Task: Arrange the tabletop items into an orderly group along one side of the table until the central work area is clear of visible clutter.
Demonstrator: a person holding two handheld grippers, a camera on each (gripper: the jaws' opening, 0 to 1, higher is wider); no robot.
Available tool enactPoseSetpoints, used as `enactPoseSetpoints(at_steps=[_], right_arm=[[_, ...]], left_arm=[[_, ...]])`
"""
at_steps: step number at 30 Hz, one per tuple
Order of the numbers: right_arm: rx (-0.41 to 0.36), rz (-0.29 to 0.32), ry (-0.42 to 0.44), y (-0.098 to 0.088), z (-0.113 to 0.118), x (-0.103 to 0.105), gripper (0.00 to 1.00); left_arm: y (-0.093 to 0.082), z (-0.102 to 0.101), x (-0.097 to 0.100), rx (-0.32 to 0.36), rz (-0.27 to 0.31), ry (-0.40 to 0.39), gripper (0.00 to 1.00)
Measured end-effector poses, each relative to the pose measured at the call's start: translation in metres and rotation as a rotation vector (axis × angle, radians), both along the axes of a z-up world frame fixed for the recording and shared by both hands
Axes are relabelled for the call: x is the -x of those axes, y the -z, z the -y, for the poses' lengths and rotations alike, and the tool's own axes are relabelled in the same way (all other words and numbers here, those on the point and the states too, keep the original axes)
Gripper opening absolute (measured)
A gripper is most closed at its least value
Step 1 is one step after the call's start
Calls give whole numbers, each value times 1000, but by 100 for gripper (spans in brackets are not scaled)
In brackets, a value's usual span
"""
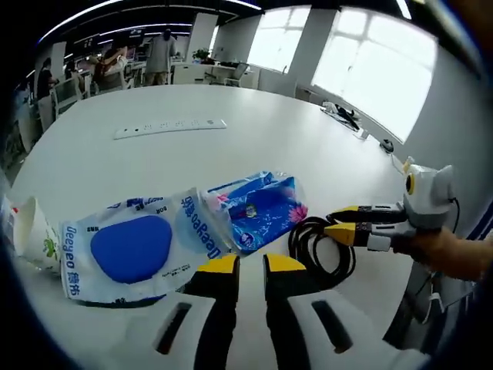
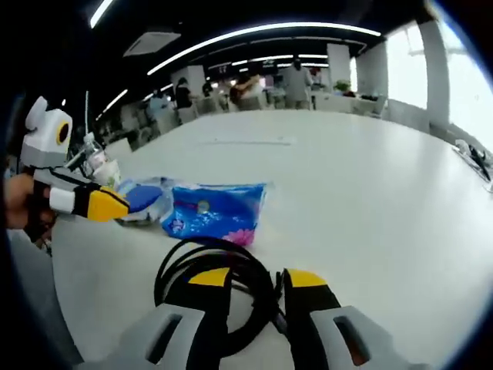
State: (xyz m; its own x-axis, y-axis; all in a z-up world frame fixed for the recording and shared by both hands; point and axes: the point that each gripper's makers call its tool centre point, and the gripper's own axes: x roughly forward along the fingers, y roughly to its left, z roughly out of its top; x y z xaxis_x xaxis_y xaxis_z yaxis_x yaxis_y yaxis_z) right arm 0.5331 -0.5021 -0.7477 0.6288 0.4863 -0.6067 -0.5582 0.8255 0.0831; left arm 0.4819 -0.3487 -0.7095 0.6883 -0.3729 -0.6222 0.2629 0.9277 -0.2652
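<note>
A white Deeyeo wipes pack (image 1: 135, 247) with a blue oval lies just ahead of my left gripper (image 1: 251, 264), whose jaws stand close together with nothing between them. To its right lies a blue tissue pack (image 1: 262, 208), then a coiled black cable (image 1: 320, 243). My right gripper (image 1: 339, 221) comes in from the right at the coil's edge. In the right gripper view the cable (image 2: 208, 262) runs between the jaws of my right gripper (image 2: 256, 279). Beyond it lie the tissue pack (image 2: 212, 212) and wipes pack (image 2: 142, 199), with the left gripper (image 2: 115, 205) beside them.
A white power strip (image 1: 169, 127) lies far out on the round white table (image 1: 308, 146). A white paper cup (image 1: 31, 235) sits at the left edge. Dark cables and small items (image 1: 343, 116) rest near the window side. People and desks are beyond the table.
</note>
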Motion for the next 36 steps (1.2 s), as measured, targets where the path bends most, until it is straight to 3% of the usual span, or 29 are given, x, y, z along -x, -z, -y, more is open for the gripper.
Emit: enactPoseSetpoints(at_steps=[3, 9, 11, 14, 16, 17, 18, 19, 24, 31, 34, 36], right_arm=[[70, 11, -36, 3, 3, -2, 26], [88, -21, -8, 5, 2, -3, 27], [136, -9, 3, 4, 6, -2, 32], [133, -36, 29, 9, 8, 0, 42], [137, -97, 20, 21, 8, 8, 31], [146, -100, 17, 23, 8, 9, 26], [142, -44, 15, 20, 6, 4, 24], [157, -69, 15, 23, 10, 8, 18], [25, -135, 137, 21, 10, 13, 10], [-101, -140, 180, 4, -9, 35, 8], [-178, -191, 206, 7, -26, 45, 8], [-167, -190, 203, 11, -31, 48, 8]], left_arm=[[-5, -7, 20, 13, 11, 9, 7], [-7, -34, 55, 64, 12, -47, 8], [-8, -44, 64, 81, 16, -74, 8], [-7, -57, 77, 78, 13, -107, 8], [-5, -65, 84, 74, 10, -133, 8], [-5, -68, 86, 75, 9, -145, 8], [-4, -71, 87, 77, 8, -159, 8], [-4, -75, 89, 78, 8, -178, 8], [-7, -83, 94, 110, -1, -248, 7], [-10, -89, 97, 123, 17, -282, 8], [-9, -92, 99, 137, 16, -303, 8], [-10, -94, 100, 141, 18, -311, 8]])
